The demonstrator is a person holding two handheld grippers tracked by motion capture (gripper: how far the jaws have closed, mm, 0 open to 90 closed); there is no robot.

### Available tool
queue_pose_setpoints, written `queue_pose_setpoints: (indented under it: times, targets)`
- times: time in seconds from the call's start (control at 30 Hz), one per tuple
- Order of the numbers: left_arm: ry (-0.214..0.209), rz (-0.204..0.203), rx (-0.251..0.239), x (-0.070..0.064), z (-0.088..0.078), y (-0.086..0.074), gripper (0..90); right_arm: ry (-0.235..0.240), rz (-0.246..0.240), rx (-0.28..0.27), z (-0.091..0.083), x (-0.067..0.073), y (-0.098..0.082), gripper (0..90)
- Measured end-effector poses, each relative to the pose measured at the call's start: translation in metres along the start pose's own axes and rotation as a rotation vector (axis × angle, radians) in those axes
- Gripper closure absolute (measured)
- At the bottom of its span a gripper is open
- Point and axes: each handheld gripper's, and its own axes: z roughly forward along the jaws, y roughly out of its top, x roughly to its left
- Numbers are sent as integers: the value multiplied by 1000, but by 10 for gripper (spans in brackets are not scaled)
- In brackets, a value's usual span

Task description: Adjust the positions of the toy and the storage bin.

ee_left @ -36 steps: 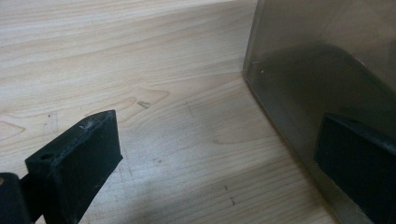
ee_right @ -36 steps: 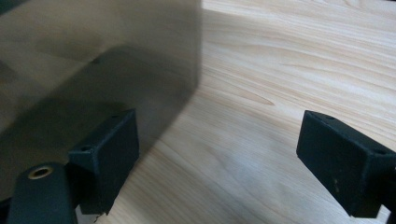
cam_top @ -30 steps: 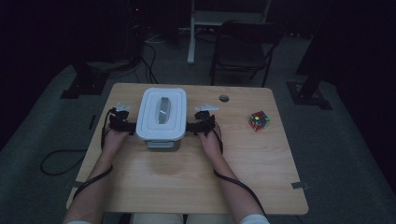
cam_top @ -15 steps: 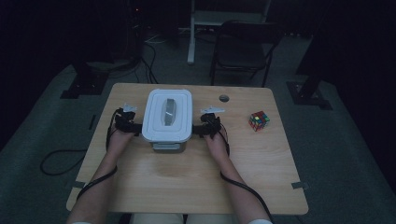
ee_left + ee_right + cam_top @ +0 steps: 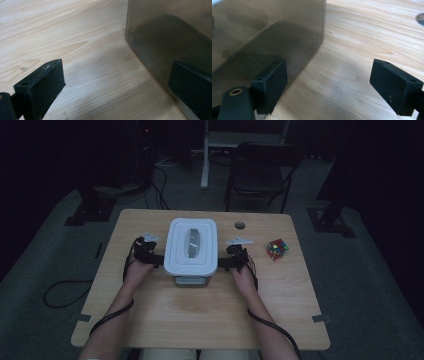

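Lidded white container (image 5: 191,251) on wooden table (image 5: 200,315), contents hidden; left gripper (image 5: 154,258) and right gripper (image 5: 223,262), jaws apart, flanking it.

Flanked by both hand-held grippers, the white-lidded container (image 5: 191,251) has slid farther up the table (image 5: 200,320).

Your wood counter (image 5: 200,320) carries a lidded white container (image 5: 191,247) at center w/ a color cube (image 5: 276,249) well apart, toward your right edge.
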Motion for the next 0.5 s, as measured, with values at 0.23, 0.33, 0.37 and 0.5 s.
queue_pose_setpoints:
  times: [0.23, 0.33, 0.37, 0.5]
  targets:
    - [-32, 25, -15, -12, 7, 4, 13, -5, 28, 9, -5, -15, -10, 132]
    - [-39, 29, -11, -9, 12, 6, 12, -5, 32, 25, 0, -21, -13, 127]
    - [-39, 29, -11, -9, 12, 6, 13, -5, 32, 25, 0, -21, -13, 127]
    - [-44, 10, -5, 1, 21, 11, 12, -16, 48, 29, 9, -27, -11, 127]
